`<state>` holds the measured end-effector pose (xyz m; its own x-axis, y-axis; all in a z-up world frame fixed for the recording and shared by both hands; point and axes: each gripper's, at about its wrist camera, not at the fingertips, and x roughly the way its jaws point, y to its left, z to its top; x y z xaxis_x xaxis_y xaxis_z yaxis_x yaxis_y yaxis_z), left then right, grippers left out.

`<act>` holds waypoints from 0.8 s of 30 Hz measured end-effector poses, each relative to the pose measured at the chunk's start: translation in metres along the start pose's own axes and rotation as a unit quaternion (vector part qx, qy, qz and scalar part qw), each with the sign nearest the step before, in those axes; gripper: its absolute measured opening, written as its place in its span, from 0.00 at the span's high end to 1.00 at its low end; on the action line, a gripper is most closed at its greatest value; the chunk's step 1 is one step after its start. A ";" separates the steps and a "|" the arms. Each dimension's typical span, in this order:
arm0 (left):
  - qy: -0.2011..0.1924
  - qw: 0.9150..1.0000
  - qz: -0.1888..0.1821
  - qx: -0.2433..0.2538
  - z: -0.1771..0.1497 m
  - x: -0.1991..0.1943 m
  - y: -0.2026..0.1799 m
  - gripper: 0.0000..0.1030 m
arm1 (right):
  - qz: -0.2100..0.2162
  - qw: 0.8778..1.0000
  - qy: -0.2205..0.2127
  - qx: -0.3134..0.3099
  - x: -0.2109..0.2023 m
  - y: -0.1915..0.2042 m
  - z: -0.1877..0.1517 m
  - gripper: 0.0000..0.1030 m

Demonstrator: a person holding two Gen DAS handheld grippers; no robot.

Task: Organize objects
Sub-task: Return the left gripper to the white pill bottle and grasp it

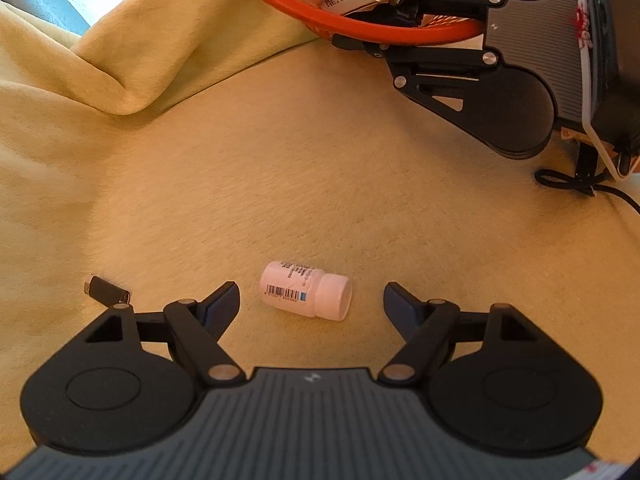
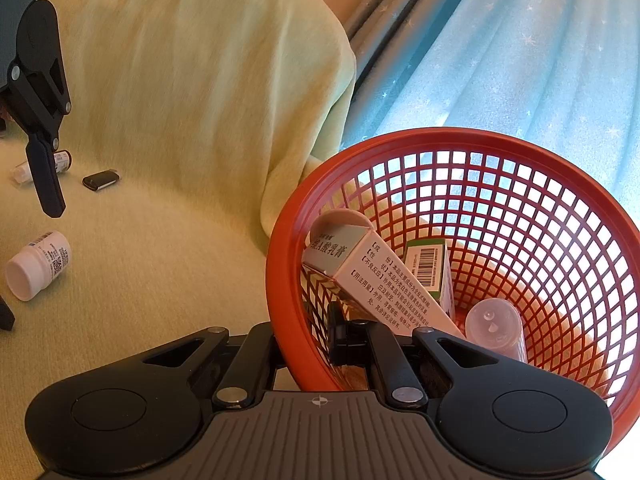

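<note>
Left gripper (image 1: pixel 311 300) of mine hangs wide open around a white plastic pill bottle (image 1: pixel 307 295) lying on the yellow blanket (image 1: pixel 280 168). Right gripper (image 2: pixel 316 344) clamps the red mesh basket's (image 2: pixel 520 216) near rim; medicine boxes (image 2: pixel 372 276) lean inside.

- Left gripper (image 1: pixel 311 300): matte black linkage arms, round silver pivot screws, dark blue pads (image 1: pixel 224 304).
- Grey ribbed housing with a small white mark.
- Right gripper (image 2: pixel 340 340): same black build, a thin black cable trailing behind.
</note>
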<state>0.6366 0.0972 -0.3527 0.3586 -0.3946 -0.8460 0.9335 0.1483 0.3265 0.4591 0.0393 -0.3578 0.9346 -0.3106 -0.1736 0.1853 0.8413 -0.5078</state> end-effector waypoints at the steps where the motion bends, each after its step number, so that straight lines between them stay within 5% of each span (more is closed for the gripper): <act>1: -0.001 1.000 -0.001 -0.001 0.000 0.000 0.001 0.26 | 0.000 1.000 0.000 0.000 0.000 0.000 0.000 0.97; 11: -0.001 1.000 -0.010 -0.003 0.002 0.004 0.004 0.29 | 0.000 1.000 0.001 -0.004 -0.001 0.000 -0.001 0.97; 20: -0.001 1.000 -0.011 -0.002 0.004 0.004 0.003 0.54 | 0.000 1.000 0.001 -0.003 -0.001 0.001 -0.001 0.97; 24: 0.001 1.000 0.000 0.010 0.004 0.002 -0.002 0.55 | 0.001 1.000 0.001 -0.003 -0.001 0.000 -0.001 0.97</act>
<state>0.6359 0.0926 -0.3537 0.3582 -0.3926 -0.8471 0.9334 0.1304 0.3343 0.4578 0.0394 -0.3588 0.9345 -0.3099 -0.1752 0.1819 0.8388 -0.5132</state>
